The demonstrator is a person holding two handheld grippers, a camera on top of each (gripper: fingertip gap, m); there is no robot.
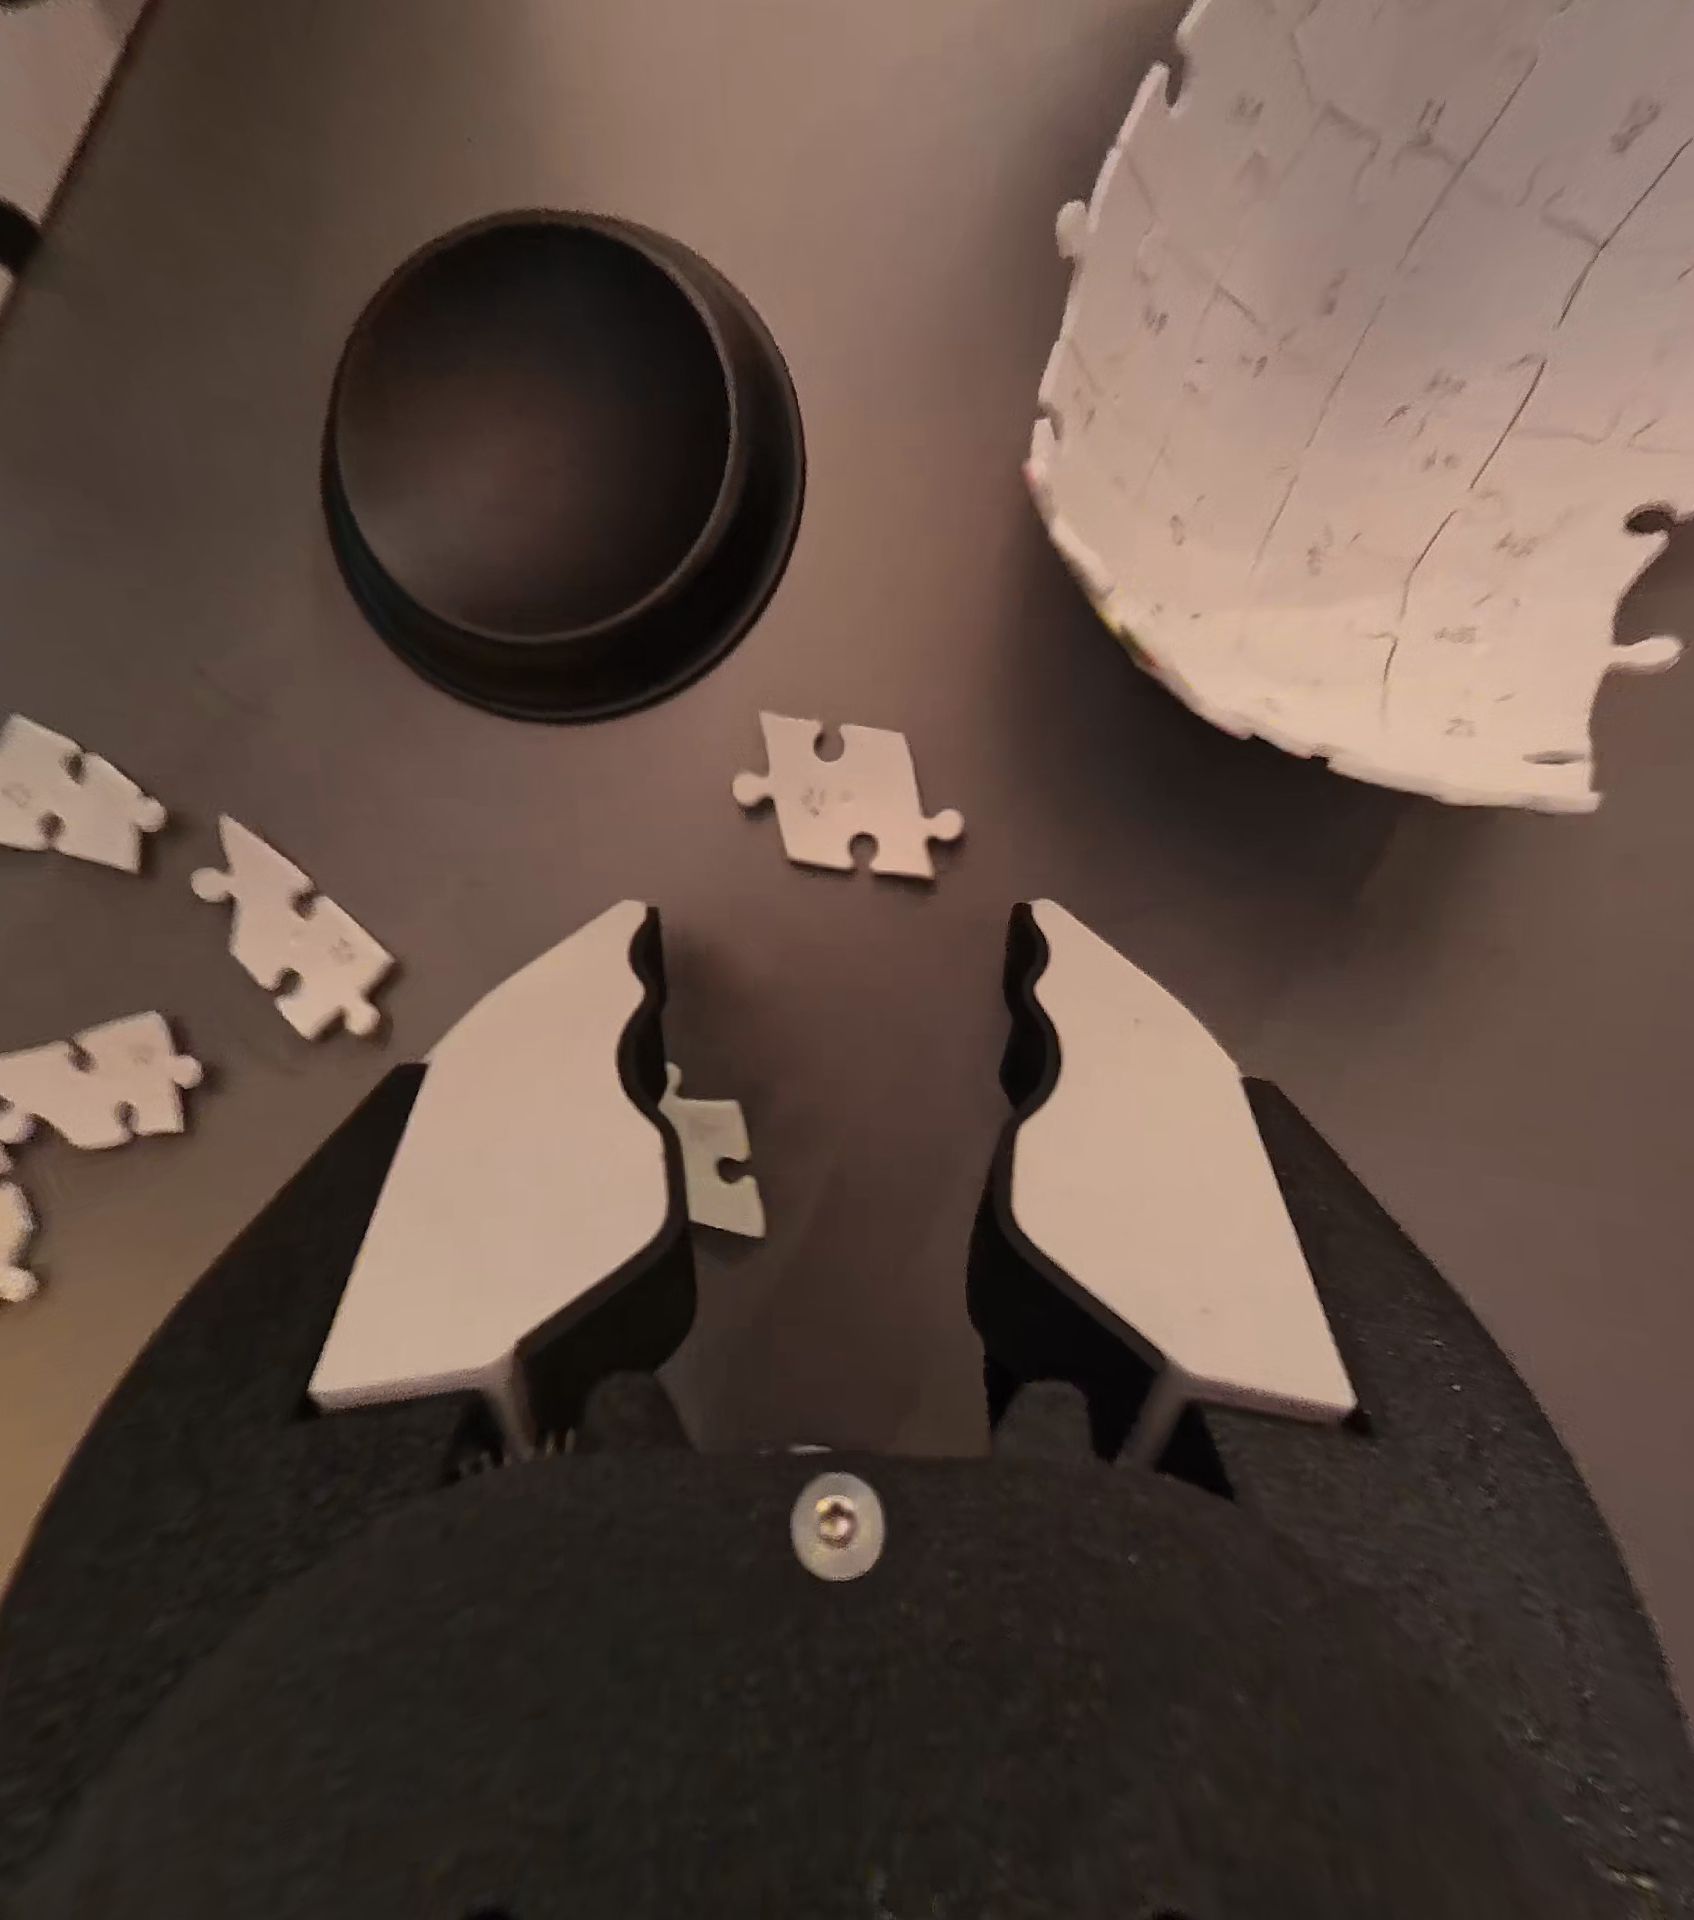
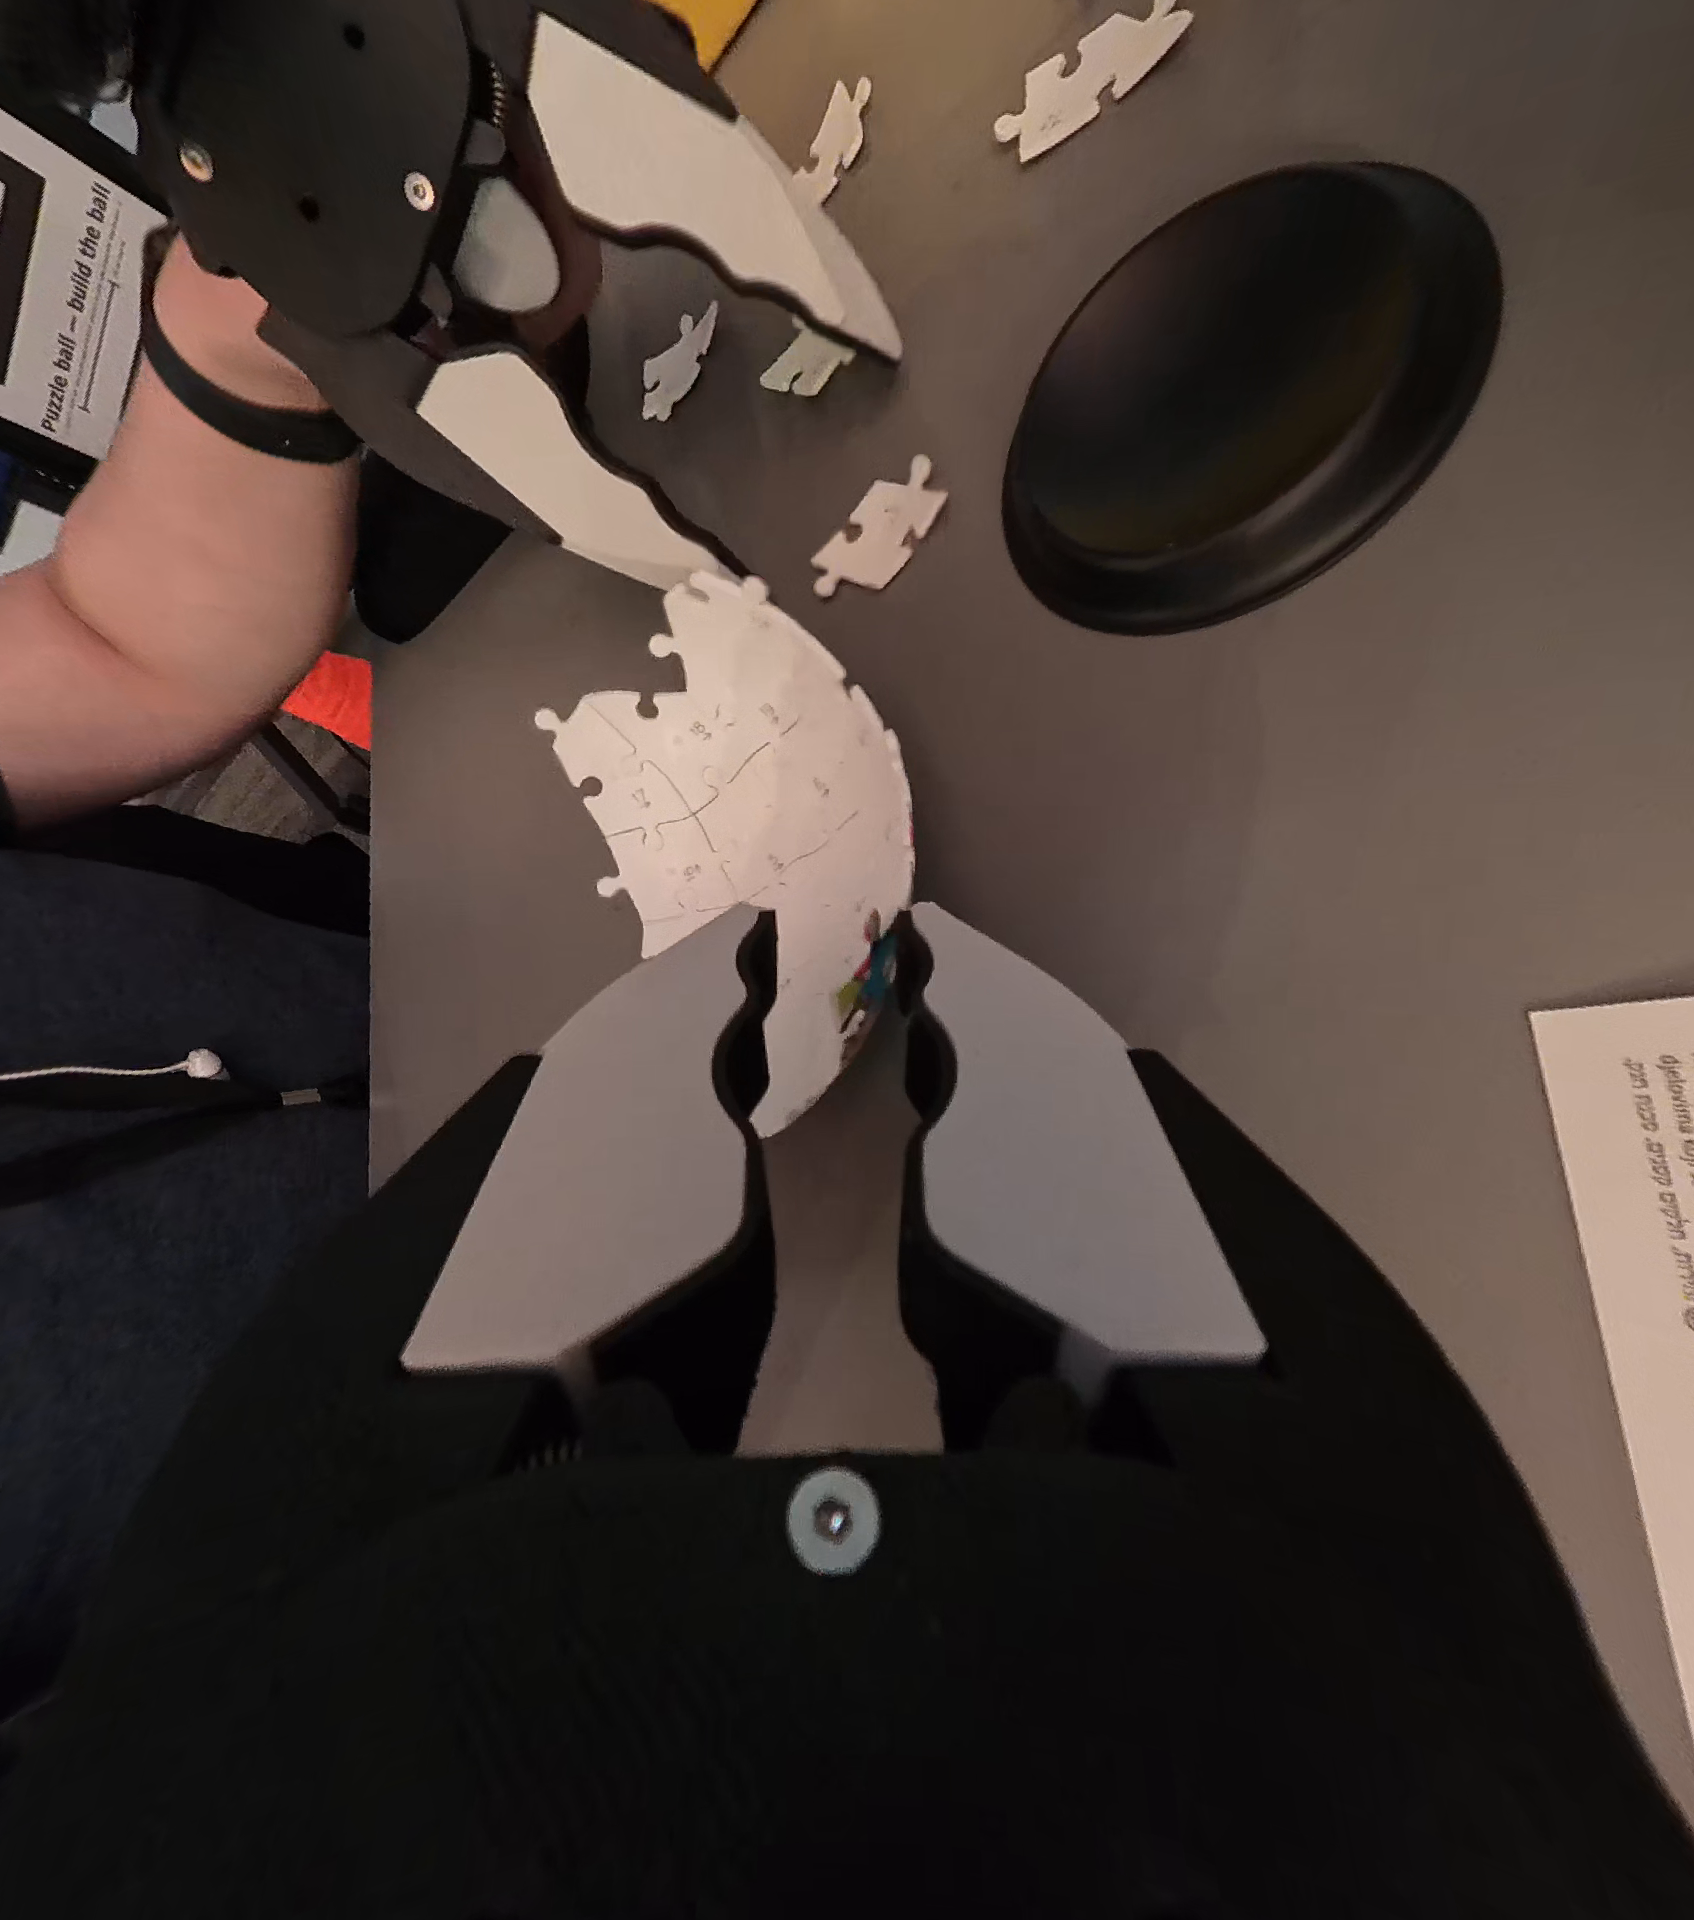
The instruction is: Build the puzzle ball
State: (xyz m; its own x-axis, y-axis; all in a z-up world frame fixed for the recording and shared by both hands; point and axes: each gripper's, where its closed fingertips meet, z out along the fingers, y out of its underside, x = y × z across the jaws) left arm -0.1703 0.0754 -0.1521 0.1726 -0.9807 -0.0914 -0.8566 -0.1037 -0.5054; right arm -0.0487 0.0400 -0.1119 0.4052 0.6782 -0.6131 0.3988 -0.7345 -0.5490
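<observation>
Right gripper (image 2: pixel 838 1023) pinching curved puzzle shell (image 2: pixel 760 790) by lower edge, holding it aloft, white inside exposed for fitting. Left gripper (image 1: pixel 832 997) gaping wide, empty, hovering over table (image 1: pixel 1238 1039); loose piece (image 1: pixel 848 795) lying at 12 o'clock, likely next pick. Black stand (image 1: pixel 562 462) waiting beyond.

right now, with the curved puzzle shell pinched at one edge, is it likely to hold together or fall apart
Probably fragile: the puzzle shell is many thin interlocked pieces with visible seams. The right gripper clamps only its lower edge, so it may flex or shed pieces. It looks light.
</observation>
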